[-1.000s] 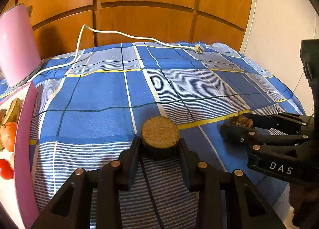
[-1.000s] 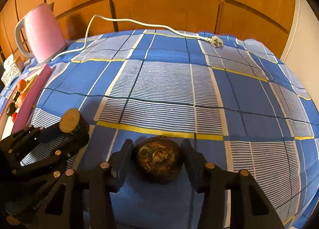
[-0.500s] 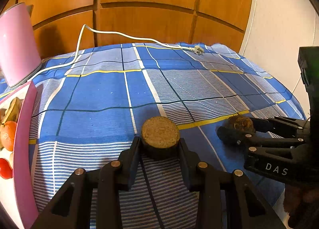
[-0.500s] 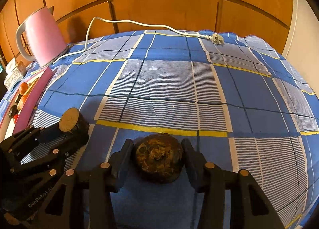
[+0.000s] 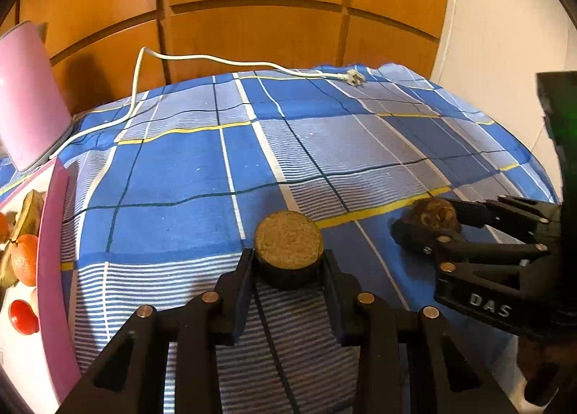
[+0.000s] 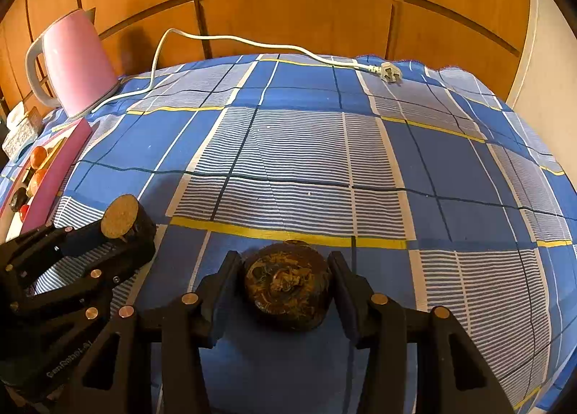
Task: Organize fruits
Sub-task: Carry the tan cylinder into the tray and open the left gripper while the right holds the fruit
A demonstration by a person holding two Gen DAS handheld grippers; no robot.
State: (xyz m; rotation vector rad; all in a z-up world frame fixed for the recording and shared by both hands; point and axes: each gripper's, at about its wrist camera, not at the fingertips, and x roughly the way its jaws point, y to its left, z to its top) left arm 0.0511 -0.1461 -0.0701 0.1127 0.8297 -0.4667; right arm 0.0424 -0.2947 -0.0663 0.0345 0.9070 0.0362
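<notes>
The table [image 6: 306, 147] under its blue plaid cloth carries everything. My right view shows the whole pink kettle [image 6: 75, 60] with its handle; my left view crops it but shows the tray [image 5: 54, 269] with an orange [image 5: 25, 259] far better. My left tool [image 5: 288, 262] clamps a dark puck [image 5: 288, 244], its tan flat face up. My right tool [image 6: 286, 284] grips a dark round fruit [image 6: 286, 287], rough end towards me.

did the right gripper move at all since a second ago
No. In the right wrist view the right gripper and its dark round fruit sit just below the cloth's yellow stripe, as before.
</notes>
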